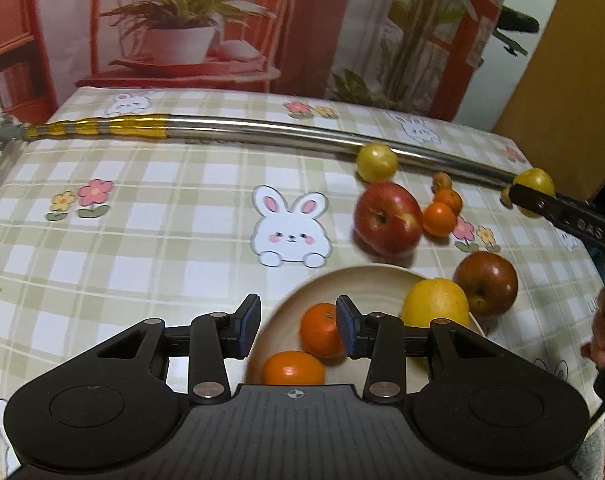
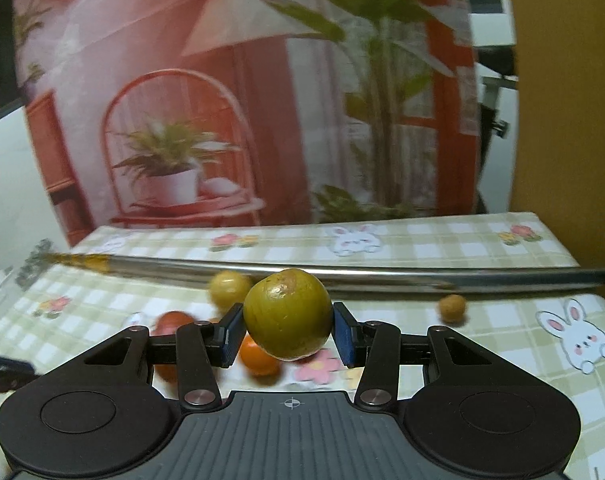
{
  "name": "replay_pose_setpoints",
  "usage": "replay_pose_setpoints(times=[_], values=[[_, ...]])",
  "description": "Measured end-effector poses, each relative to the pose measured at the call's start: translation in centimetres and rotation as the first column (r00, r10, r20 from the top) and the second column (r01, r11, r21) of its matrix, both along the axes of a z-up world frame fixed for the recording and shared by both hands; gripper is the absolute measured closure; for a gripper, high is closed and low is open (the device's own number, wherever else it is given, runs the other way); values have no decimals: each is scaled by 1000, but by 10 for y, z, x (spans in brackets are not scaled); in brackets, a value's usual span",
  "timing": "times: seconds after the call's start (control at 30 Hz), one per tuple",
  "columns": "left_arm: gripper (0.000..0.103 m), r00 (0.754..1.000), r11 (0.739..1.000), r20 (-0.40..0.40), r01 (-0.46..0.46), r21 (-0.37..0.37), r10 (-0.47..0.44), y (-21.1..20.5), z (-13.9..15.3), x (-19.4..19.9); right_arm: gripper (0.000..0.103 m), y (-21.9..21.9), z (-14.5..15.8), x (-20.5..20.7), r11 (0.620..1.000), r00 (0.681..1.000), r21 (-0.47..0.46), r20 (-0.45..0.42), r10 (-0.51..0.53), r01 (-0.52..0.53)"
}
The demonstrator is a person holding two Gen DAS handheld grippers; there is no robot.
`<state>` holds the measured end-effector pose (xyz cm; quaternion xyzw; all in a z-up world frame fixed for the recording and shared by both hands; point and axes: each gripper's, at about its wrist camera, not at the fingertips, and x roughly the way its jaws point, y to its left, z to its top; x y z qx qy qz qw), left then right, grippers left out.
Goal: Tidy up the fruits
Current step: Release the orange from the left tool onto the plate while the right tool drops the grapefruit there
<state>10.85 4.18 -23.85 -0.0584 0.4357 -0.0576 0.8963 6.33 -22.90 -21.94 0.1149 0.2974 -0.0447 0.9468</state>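
Note:
In the left wrist view my left gripper [image 1: 298, 326] stands open, with nothing between its pads, just above a cream plate [image 1: 366, 276]. On the plate lie two oranges [image 1: 320, 330] [image 1: 292, 368] and a large yellow fruit [image 1: 436, 302]. Beyond the plate, on the cloth, sit a red apple [image 1: 386, 218], a darker apple [image 1: 488, 282], two small oranges [image 1: 438, 218] and a yellow-green fruit [image 1: 376, 162]. My right gripper [image 2: 288, 326] is shut on another yellow-green fruit [image 2: 288, 314], held off the table; the same fruit [image 1: 536, 182] shows at the far right.
A long metal rod [image 1: 262, 132] with a gold-wrapped end lies across the checked tablecloth behind the fruit. A small brown fruit [image 2: 452, 306] rests near it. A printed backdrop hangs behind the table. A person's hand [image 1: 602, 336] shows at the right edge.

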Motion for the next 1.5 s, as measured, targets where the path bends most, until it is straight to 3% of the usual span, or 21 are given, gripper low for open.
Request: replay_pose_setpoints(times=[0.2,0.5,1.17,1.5], values=[[60,998,998,17,-58,-4,58,20,6,-10,60,52,7,10,989,988,-11,-50,149,-150],[60,995,995,23,-99,-21,100,37,8,-21,61,117,-5,26,944,936,-36,-150,318,-326],[60,996,995,13,-91,-38,91,38,2,-26,61,136,-21,31,914,899,-78,-232,372,-398],[60,996,996,6,-85,-33,85,38,1,-25,62,136,-20,27,914,901,-84,-227,370,-397]])
